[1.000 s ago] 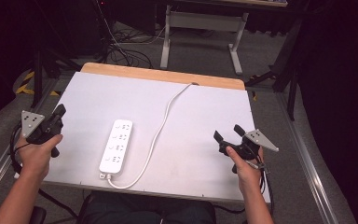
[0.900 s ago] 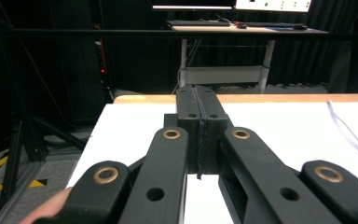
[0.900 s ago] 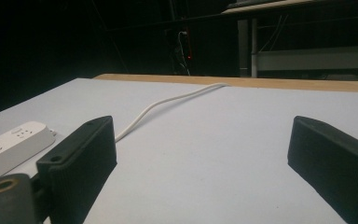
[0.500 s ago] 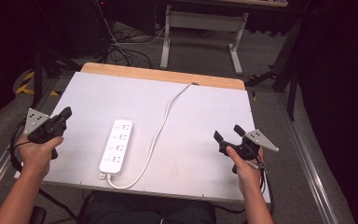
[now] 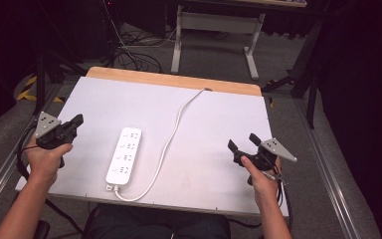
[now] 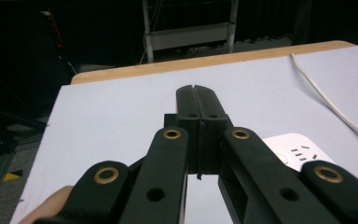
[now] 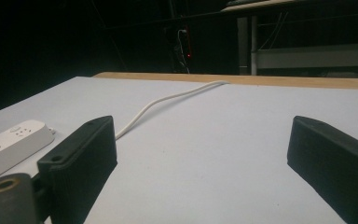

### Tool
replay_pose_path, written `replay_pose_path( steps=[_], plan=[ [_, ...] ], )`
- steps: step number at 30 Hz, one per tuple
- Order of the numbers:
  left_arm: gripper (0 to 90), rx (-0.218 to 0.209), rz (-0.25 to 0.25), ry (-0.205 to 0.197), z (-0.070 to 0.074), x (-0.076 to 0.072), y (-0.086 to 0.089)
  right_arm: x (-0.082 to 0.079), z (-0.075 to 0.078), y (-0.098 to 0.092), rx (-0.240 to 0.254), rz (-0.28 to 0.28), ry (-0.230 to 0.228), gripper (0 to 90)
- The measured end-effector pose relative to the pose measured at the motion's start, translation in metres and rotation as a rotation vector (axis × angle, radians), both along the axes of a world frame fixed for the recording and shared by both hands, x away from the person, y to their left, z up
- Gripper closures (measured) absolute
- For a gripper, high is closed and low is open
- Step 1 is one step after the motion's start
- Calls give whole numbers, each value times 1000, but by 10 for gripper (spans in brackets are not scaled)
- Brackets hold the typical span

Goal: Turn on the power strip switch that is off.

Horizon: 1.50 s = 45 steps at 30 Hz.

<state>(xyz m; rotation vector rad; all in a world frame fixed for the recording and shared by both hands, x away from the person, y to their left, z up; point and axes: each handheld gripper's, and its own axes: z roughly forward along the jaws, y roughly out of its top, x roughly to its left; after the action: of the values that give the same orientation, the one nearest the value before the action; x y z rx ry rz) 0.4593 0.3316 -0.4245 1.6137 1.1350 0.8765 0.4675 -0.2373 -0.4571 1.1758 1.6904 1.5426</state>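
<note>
A white power strip [image 5: 125,156] lies left of centre on the white table [image 5: 219,124], and its white cable [image 5: 175,127] runs from its near end in a loop up to the far wooden edge. My left gripper [image 5: 78,120] hovers at the table's left edge, left of the strip, its jaws shut with nothing between them [image 6: 197,93]. The strip's corner [image 6: 293,149] shows just right of those jaws. My right gripper [image 5: 242,141] sits near the right front of the table, jaws open and empty [image 7: 205,149]. The strip [image 7: 9,142] and cable [image 7: 168,100] lie off to its left.
A wooden strip [image 5: 174,79] borders the table's far edge. Behind it stand a metal-legged stand [image 5: 214,30] and loose cables on the floor [image 5: 134,55]. Metal rails run along both sides of the table.
My left gripper has tilted and shifted slightly, its jaws now pointing more toward the power strip. The right hand has stayed still.
</note>
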Motion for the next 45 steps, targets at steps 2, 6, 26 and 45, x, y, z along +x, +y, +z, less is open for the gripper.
replay_pose_path(
  steps=[2, 6, 26, 45],
  plan=[
    [900, 14, -22, 12, -1, 2, -4, 0, 0, 0, 2, 1, -1, 86],
    [900, 30, -59, 60, 0, 4, -10, 0, 0, 0, 4, 1, -2, 88],
    [900, 100, -129, 179, -2, 15, -36, -1, 2, -2, 19, 0, -4, 99],
    [900, 195, -259, 311, -10, 29, -70, 0, 1, -2, 19, -1, -3, 100]
  ],
)
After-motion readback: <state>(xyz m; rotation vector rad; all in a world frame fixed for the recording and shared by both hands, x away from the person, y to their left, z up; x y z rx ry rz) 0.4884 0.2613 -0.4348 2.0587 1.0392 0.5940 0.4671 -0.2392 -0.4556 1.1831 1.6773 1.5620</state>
